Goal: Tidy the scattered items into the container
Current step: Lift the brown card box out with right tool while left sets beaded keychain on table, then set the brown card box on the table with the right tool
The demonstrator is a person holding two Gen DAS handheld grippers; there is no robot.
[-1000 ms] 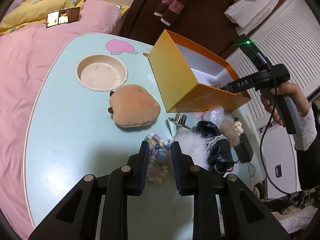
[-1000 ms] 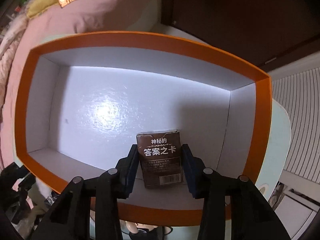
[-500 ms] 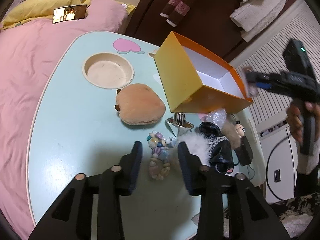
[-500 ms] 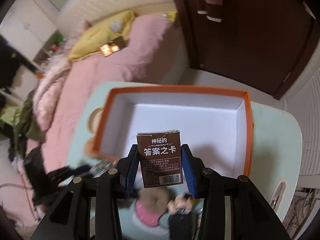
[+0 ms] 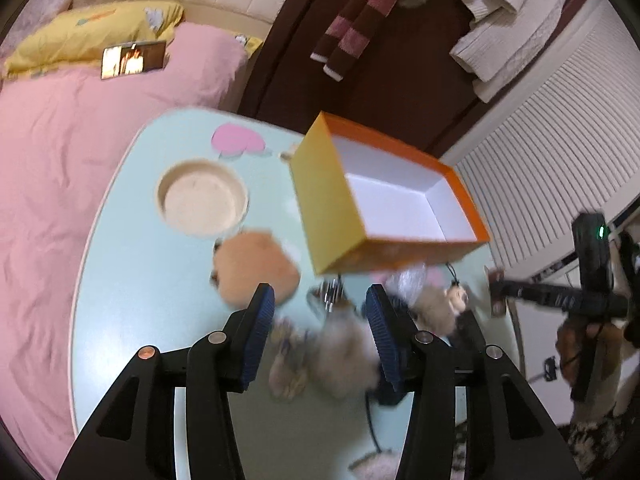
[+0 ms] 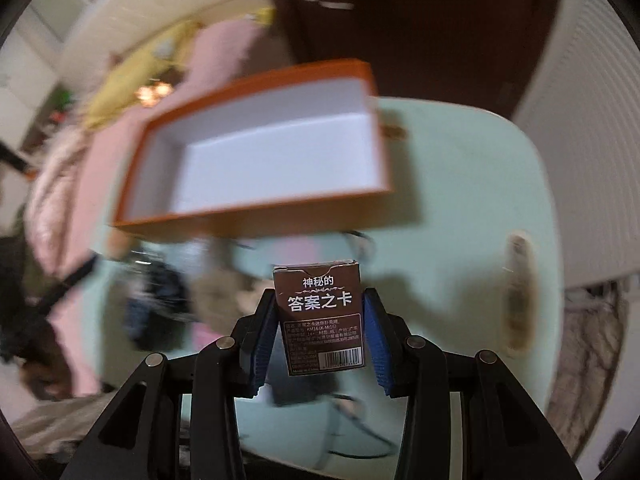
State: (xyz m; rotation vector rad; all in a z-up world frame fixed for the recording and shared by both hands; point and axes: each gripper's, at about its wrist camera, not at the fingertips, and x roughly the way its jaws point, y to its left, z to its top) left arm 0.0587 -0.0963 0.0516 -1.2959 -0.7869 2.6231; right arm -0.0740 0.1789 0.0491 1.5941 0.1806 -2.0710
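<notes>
The orange box point(image 6: 256, 148), which a second ago filled the right wrist view from directly above, now sits well off toward eleven o'clock of the right gripper point(image 6: 320, 332), with the pale green table point(image 6: 460, 208) beneath the pads instead; its white floor looks bare in both views. So the card pack point(image 6: 322, 322) has been carried away from the container rather than dropped in, and that item, by my reading, is still to be stowed. The pads stay pinched on the pack's two long sides; its long axis runs along the fingers, flap end pointing to twelve o'clock. The left gripper point(image 5: 320, 332) is spreading its jaws and has lifted from the bead bracelet point(image 5: 288, 364), which seems, through heavy blur, to lie loose on the table below them.
</notes>
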